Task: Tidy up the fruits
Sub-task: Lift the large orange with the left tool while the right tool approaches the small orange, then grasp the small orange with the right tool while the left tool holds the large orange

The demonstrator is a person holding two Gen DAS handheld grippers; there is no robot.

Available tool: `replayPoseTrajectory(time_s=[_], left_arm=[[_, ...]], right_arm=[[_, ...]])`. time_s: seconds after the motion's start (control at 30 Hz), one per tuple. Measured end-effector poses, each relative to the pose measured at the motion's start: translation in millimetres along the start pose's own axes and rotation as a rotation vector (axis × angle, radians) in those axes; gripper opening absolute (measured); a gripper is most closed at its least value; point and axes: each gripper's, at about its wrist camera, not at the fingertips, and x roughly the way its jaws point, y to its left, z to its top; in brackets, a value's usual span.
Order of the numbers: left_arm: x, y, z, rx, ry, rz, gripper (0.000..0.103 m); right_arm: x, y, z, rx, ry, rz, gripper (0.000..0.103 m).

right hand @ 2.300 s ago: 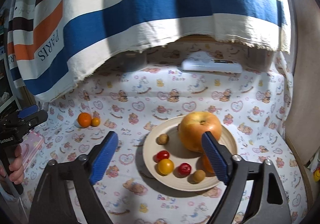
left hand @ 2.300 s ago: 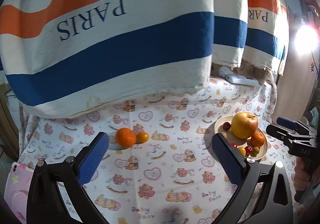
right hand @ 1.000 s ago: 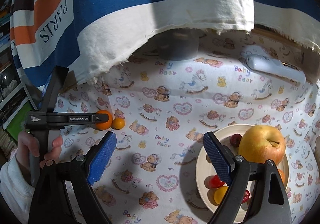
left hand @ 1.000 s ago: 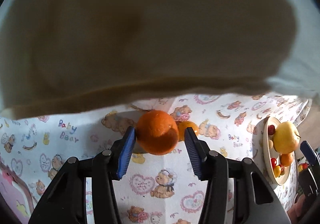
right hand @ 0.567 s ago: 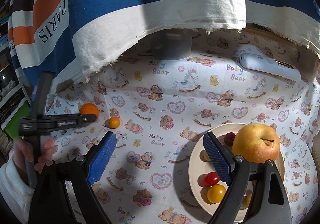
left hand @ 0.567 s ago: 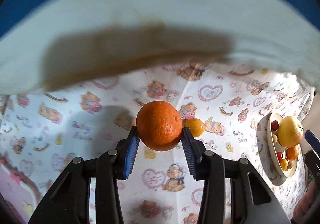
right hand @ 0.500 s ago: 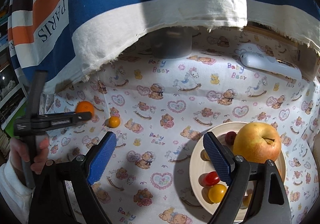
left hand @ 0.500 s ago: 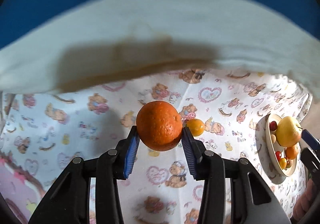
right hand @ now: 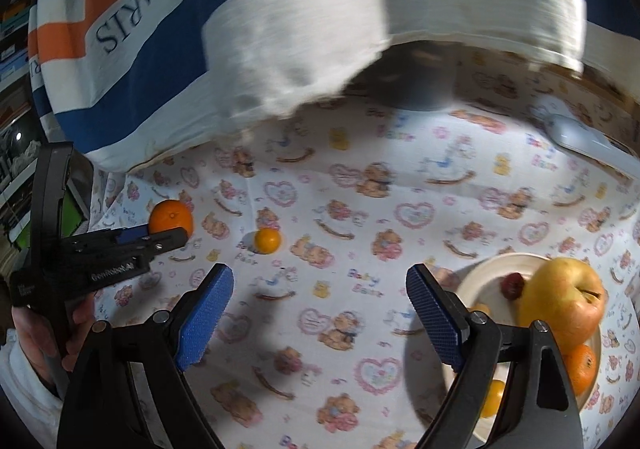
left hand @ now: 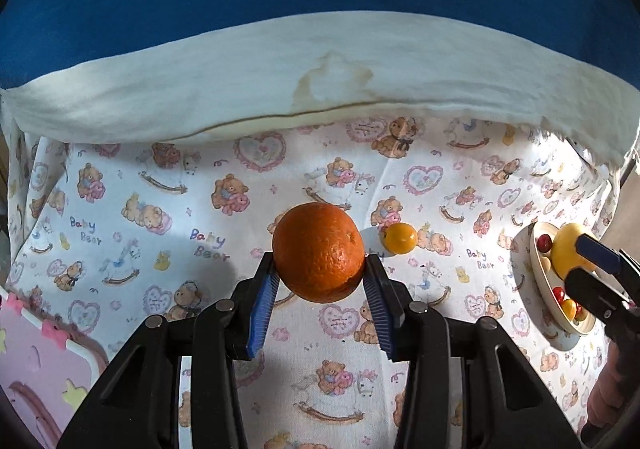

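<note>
My left gripper (left hand: 320, 281) is shut on a large orange (left hand: 319, 252), its blue pads (left hand: 264, 303) pressing both sides, and holds it off the bear-print cloth. From the right wrist view the same orange (right hand: 171, 216) sits at the tip of the left gripper (right hand: 160, 237), far left. A small yellow-orange fruit (left hand: 400, 237) (right hand: 267, 240) lies on the cloth just right of it. The cream plate (right hand: 476, 273) (left hand: 538, 281) at the right carries a big yellow apple (right hand: 562, 299), a small orange and several tiny fruits. My right gripper (right hand: 320, 309) hangs open over bare cloth left of the plate.
A striped "PARIS" cloth (right hand: 132, 9) hangs low over the back of the table. A white remote-like object (right hand: 576, 137) lies at the back right. A pink case (left hand: 40, 365) sits at the left edge. A hand (right hand: 36, 337) grips the left tool's handle.
The left gripper closed on the large orange, lifted it and drew it back from under the hanging cloth. The right gripper swung left, so the plate now sits further right in its view.
</note>
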Motion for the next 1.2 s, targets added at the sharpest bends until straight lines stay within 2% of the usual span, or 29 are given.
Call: replayPoseTrajectory(time_s=[0.2,0.33,0.5,0.53,0.7,0.83,1.0,1.2], left_arm=[[3.9,3.3,0.3,0.001,-0.024,0.021,0.042],[5.0,10.1,1.6,-0.011,-0.048,0.035,0.042],[6.0,17.7,2.0,-0.028,-0.055,0.069,0.042],[6.1,20.1,2.7,-0.038,-0.054,0.062,0.042],[8.6,22.3,2.6,-0.03,-0.068,0.104,0.042],[9.2,24.6,2.4,-0.04,-0.076,0.097,0.042],[7.8,30.4,1.9,-0.051,-0.074,0.097,0.042],[8.5,34.9,1.1,-0.055,-0.067,0.097,0.042]], right_arm=[[21.0,27.2,6.0,-0.05,0.016,0.034,0.085],[42.6,38.9,9.4,-0.068,0.059,0.064,0.075],[72.3,45.5,9.9,-0.077,0.113,0.043,0.058],[77.1,46.1,9.9,-0.072,0.1,0.03,0.055],[99.9,55.0,11.1,-0.115,0.107,0.021,0.051],[112.9,60.8,14.4,-0.145,0.102,-0.009,0.04],[127.0,54.2,18.8,-0.089,0.13,0.009,0.037],[138.8,57.4,17.3,-0.104,0.156,0.002,0.035]])
